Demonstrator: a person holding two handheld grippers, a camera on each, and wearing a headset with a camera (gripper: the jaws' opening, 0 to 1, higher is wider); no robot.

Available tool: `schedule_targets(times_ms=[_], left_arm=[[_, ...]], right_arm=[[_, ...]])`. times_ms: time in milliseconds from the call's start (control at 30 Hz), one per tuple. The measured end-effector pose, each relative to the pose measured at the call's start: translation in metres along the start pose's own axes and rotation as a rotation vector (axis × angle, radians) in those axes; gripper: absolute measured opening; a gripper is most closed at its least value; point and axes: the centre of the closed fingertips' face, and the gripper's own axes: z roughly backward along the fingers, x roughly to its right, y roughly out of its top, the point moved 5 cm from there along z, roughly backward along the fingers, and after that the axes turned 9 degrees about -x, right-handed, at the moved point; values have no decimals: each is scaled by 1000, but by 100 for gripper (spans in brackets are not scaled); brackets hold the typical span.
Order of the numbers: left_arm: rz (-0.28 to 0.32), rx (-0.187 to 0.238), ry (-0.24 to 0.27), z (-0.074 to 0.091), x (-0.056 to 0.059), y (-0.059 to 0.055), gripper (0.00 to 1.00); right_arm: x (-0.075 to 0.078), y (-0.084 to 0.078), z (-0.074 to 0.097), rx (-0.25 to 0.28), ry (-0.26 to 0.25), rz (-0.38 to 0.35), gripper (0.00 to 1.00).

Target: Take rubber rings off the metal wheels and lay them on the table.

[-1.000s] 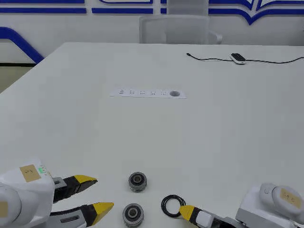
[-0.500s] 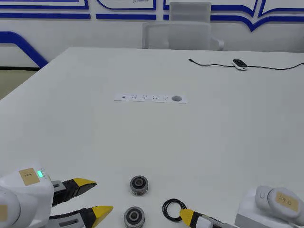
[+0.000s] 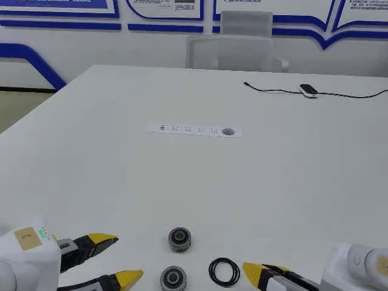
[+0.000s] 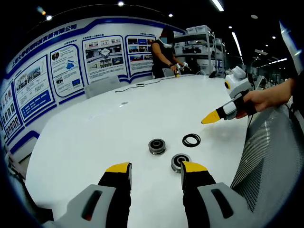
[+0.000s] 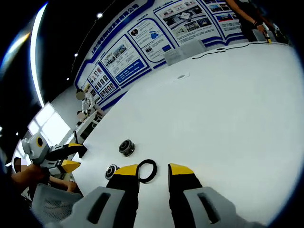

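Left gripper (image 4: 154,167), right gripper (image 5: 153,170) low over table (image 3: 182,182), jaws apart.

Bottom edge of the head view slices through the near metal wheel (image 3: 173,278), and the left gripper (image 3: 118,259) loses most of its body off the lower-left corner. The right gripper (image 3: 256,271) runs off the lower right the same way. In the left gripper view a jaw tip covers that wheel's near rim. In the right gripper view the rubber ring (image 5: 147,170) slips its edge behind a jaw tip. The wall posters (image 3: 170,5) are clipped at the top, print too small to read. The cable (image 3: 351,95) exits right.
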Motion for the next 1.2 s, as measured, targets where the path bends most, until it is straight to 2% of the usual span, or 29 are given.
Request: schedule_targets(times_ms=[100, 233, 400, 533, 633, 700, 800, 967, 1200], left_arm=[[23, 11, 39, 2, -3, -2, 48], [42, 31, 59, 3, -2, -3, 50], [23, 17, 61, 2, 0, -4, 52], [31, 20, 63, 2, -1, -5, 53], [26, 8, 59, 1, -1, -8, 54], [25, 11, 54, 1, 0, -8, 54], [23, 15, 60, 2, 0, -7, 55], [8, 4, 38, 0, 7, -7, 57], [-1, 4, 31, 0, 9, -6, 59]], right_arm=[[-1, 4, 4, 4, 0, 92, 27], [1, 8, 10, 1, -15, 214, 32], [4, 9, 15, -9, -25, 298, 37], [5, 8, 17, -17, -27, 323, 41], [8, 5, 19, -44, -43, 388, 48], [7, 3, 19, -50, -43, 397, 50], [7, 2, 20, -50, -39, 397, 51], [3, 1, 17, -43, -44, 391, 53], [-9, 2, 14, -26, -15, 467, 56]])
